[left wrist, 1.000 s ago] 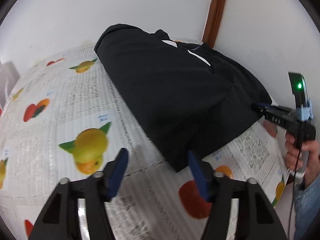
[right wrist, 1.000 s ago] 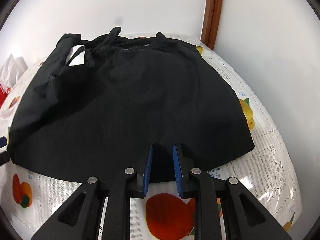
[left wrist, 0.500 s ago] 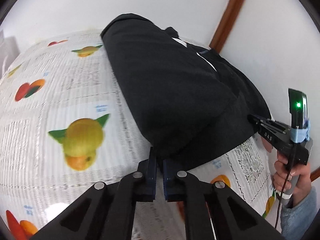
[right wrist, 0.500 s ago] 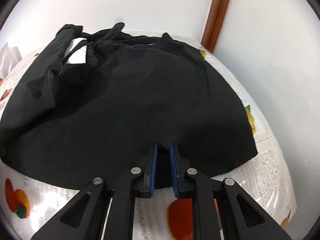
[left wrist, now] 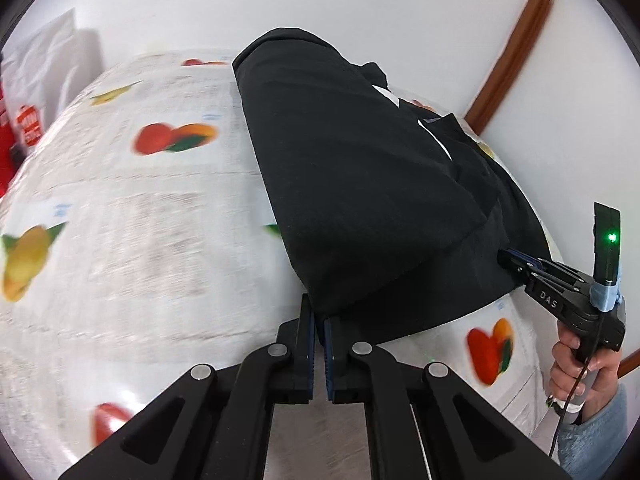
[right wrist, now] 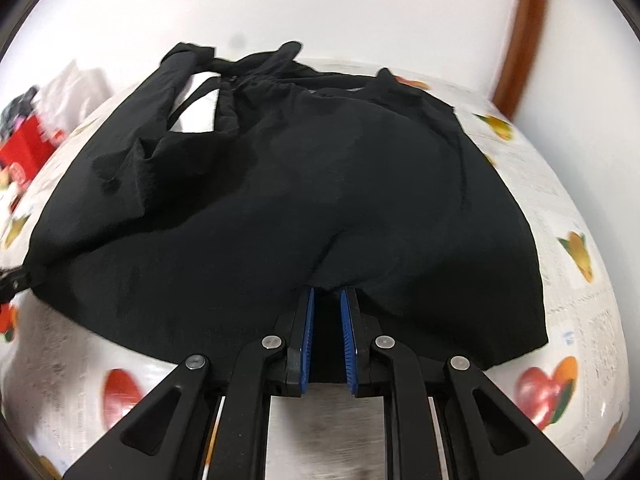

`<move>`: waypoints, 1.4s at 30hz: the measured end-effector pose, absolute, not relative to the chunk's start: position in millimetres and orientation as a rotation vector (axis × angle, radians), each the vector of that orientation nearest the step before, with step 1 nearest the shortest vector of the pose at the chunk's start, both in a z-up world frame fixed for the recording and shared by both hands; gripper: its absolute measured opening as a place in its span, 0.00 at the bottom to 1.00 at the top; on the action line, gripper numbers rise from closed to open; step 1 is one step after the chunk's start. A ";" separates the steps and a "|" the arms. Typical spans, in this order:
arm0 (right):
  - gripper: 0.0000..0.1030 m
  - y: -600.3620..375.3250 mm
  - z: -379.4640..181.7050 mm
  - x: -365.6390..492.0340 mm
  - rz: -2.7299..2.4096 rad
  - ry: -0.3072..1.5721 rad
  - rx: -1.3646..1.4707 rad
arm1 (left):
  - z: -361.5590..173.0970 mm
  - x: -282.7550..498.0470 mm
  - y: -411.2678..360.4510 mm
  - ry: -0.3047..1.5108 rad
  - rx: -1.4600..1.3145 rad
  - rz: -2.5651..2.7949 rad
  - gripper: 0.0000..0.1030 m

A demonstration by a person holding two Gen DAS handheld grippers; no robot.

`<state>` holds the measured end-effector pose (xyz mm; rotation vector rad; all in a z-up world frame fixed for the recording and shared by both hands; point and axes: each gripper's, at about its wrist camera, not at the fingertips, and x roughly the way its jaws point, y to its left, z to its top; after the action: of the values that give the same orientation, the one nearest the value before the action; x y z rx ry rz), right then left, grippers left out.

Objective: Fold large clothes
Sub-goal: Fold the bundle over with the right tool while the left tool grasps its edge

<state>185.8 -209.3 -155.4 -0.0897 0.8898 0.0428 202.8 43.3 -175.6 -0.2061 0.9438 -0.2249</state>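
Note:
A large black garment (left wrist: 360, 184) lies spread on a table with a white, fruit-printed cloth (left wrist: 132, 224). My left gripper (left wrist: 319, 316) is shut on the garment's near corner at its hem. My right gripper (right wrist: 327, 300) is shut on the hem near the middle of the garment (right wrist: 280, 200), with black cloth bunched between its blue pads. The right gripper also shows in the left wrist view (left wrist: 510, 258), pinching the hem at the right, held by a hand. The garment's far end is crumpled, with a white patch (right wrist: 196, 114) showing.
White walls stand close behind the table, with a brown wooden trim (left wrist: 516, 40) at the right. A red and white package (right wrist: 24, 148) sits at the far left edge of the table. The table edge runs near both grippers.
My left gripper was open a second ago and has closed on the garment's corner. Both grippers have lifted the hem, and the cloth now bulges up in front of the right gripper.

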 end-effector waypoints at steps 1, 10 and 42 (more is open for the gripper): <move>0.15 -203.6 -153.8 185.8 0.061 0.899 -0.095 | -176.0 200.0 49.2 0.944 -0.211 -0.221 0.04; 0.69 -179.6 -110.3 200.1 0.288 0.844 0.015 | -179.0 175.9 67.2 0.931 -0.248 -0.282 0.16; 0.07 -237.0 -58.3 166.7 0.480 0.441 0.294 | -177.9 212.6 -13.9 0.925 0.084 -0.157 0.88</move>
<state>166.7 -237.0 -58.3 0.2940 0.4411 0.4802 212.6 -13.9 -177.9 0.0840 0.9251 -0.1569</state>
